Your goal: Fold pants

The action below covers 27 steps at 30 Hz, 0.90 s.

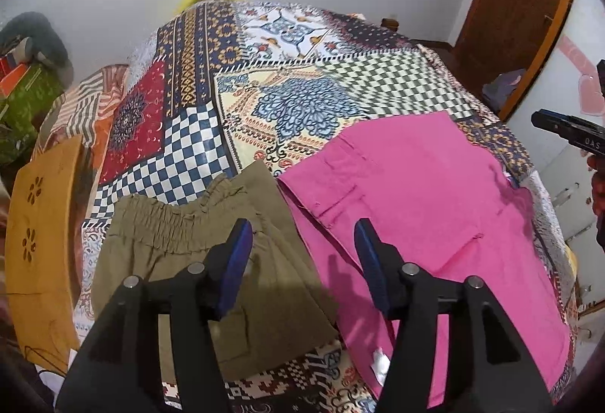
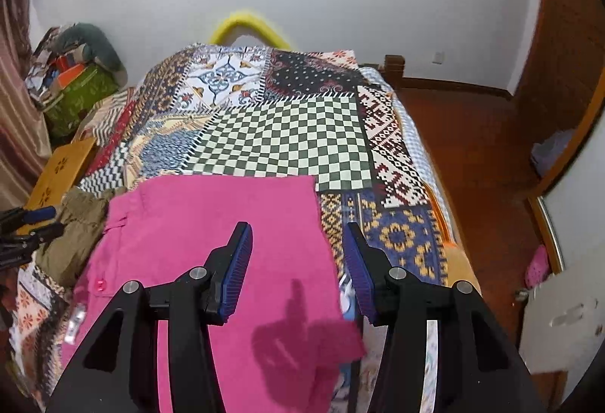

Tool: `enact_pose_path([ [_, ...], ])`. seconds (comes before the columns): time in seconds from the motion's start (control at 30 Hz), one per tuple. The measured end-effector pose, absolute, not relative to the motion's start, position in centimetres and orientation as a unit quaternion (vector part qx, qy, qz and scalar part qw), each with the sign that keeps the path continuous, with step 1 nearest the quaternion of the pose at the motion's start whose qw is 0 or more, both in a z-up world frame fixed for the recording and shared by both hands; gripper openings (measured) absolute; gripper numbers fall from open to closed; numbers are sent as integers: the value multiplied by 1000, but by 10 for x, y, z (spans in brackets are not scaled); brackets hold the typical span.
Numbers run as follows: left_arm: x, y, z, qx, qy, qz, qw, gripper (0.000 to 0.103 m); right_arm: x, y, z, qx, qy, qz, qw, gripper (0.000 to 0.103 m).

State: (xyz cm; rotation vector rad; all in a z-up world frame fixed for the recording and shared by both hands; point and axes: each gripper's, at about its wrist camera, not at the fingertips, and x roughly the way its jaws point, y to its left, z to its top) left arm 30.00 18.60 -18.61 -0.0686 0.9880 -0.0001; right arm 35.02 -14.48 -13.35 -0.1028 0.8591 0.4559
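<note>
Both grippers hang above the bed now, jaws parted, nothing between the pads. Left gripper (image 1: pixel 302 243) sits over the seam where the olive pants (image 1: pixel 211 262) meet the pink pants (image 1: pixel 416 209); right gripper (image 2: pixel 298 246) hovers at the pink pair's 3 o'clock edge. The pink pair lies flat and folded on the patchwork bedspread (image 2: pixel 280 137), the olive one just beside it at 9 o'clock. Thin cotton by the look of it: light, limp, likely to sag and slide. Best pinched at the stitched waistband or a folded edge, 2 layers together, I'd judge.
</note>
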Motion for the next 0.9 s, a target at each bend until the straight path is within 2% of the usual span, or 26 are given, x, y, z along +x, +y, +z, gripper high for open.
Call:
enact_pose_path([
  [0.3,341,211,-220,-117,482,35,868,56,415,-128,-186,-70,433,278,854,46],
  [0.67,382,209,-269,-117,506,21,855,56,440,-116,-222,-95,437,298,843,46],
  [0.9,393,209,-277,-134,511,0,849,56,459,-110,-237,-87,450,292,840,46],
])
